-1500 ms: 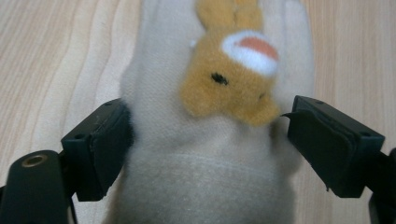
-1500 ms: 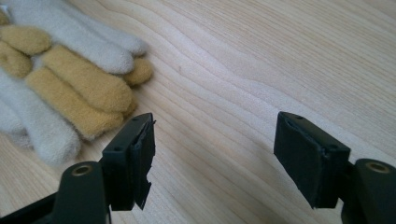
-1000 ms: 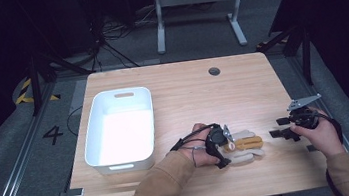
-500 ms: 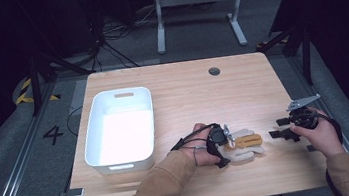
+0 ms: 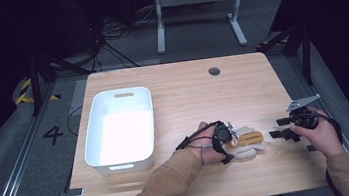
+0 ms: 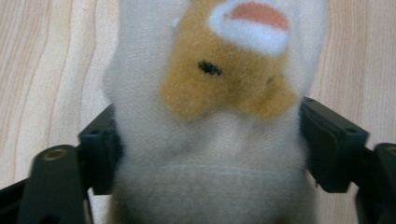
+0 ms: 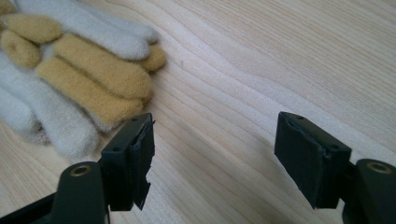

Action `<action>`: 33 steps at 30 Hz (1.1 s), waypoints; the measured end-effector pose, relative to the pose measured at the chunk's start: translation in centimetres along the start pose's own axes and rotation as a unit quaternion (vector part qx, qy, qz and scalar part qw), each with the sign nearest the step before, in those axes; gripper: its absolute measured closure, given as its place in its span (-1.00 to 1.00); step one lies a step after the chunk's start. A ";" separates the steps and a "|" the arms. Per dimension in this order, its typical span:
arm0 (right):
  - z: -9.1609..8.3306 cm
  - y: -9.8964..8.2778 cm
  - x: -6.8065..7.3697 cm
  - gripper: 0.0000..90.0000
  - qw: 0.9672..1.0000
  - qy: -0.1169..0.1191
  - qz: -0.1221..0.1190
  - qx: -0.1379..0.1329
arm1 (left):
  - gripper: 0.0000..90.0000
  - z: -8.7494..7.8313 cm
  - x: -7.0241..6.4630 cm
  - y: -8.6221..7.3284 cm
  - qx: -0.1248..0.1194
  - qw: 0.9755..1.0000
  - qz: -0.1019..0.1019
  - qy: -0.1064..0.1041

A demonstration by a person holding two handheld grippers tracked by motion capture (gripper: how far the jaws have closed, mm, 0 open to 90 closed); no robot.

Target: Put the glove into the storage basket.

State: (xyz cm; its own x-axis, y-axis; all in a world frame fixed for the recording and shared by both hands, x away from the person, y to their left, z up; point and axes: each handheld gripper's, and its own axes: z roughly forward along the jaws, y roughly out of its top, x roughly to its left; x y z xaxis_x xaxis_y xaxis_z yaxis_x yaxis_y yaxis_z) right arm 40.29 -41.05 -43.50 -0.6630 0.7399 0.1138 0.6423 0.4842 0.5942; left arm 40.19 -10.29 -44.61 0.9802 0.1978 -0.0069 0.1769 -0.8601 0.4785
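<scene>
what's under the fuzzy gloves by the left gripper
The gloves lie straight on the wooden table; bare wood shows all around them. The left gripper has been closing on them, pads at both sides. Whatever lies beneath the pile is covered.

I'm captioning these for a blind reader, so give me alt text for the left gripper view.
A fuzzy cream-and-tan knitted glove with an animal face lies on the light wooden table, its cuff between the two black jaws of the left gripper, whose pads touch the fabric on both sides. The jaws have just been closing.
</scene>
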 end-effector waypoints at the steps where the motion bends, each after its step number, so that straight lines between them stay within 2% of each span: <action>1: 0.0 0.0 0.0 -0.34 1.000 0.000 0.001 0.001 | -0.40 -0.1 0.0 0.1 0.002 1.000 -0.003 0.001; 3: 0.1 0.0 0.0 -0.34 1.000 -0.001 0.000 0.002 | -0.22 -0.2 -0.1 0.3 0.004 1.000 -0.004 0.006; 5: 0.1 0.0 0.1 -0.34 1.000 0.000 0.001 0.002 | -0.17 -0.3 -0.2 0.4 0.010 1.000 -0.003 0.004; 7: 0.2 0.0 0.1 -0.34 1.000 0.000 0.000 0.004 | -0.03 -0.3 -0.3 0.6 0.017 1.000 -0.006 0.005; 10: 0.2 0.1 0.2 -0.34 1.000 0.001 -0.003 0.004 | 0.22 -0.4 -0.5 0.8 0.019 0.999 -0.024 0.011; 16: 0.1 0.0 0.1 -0.33 1.000 -0.002 0.000 0.001 | 0.51 -0.5 -0.3 0.7 0.017 0.999 -0.034 0.016; 19: 0.0 -0.1 0.1 -0.33 1.000 -0.002 0.001 0.002 | 0.57 -0.5 -0.3 0.7 0.016 0.999 -0.034 0.019; 27: 0.1 -0.1 0.0 -0.32 1.000 -0.003 0.001 0.004 | 0.65 -0.6 0.1 0.1 -0.007 0.999 -0.051 0.007; 33: 0.2 -0.1 0.0 -0.32 1.000 -0.002 0.002 0.004 | 0.68 -0.6 0.1 0.1 -0.005 0.998 -0.055 0.008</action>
State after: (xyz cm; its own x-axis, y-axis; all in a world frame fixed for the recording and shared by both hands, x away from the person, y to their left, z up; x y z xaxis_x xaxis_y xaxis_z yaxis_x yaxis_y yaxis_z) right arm 40.29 -41.03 -43.71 -0.6590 0.7438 0.1119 0.6477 0.4855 0.5872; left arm 40.22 -10.05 -44.00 0.9533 0.2985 -0.0457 0.2826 -0.8285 0.4835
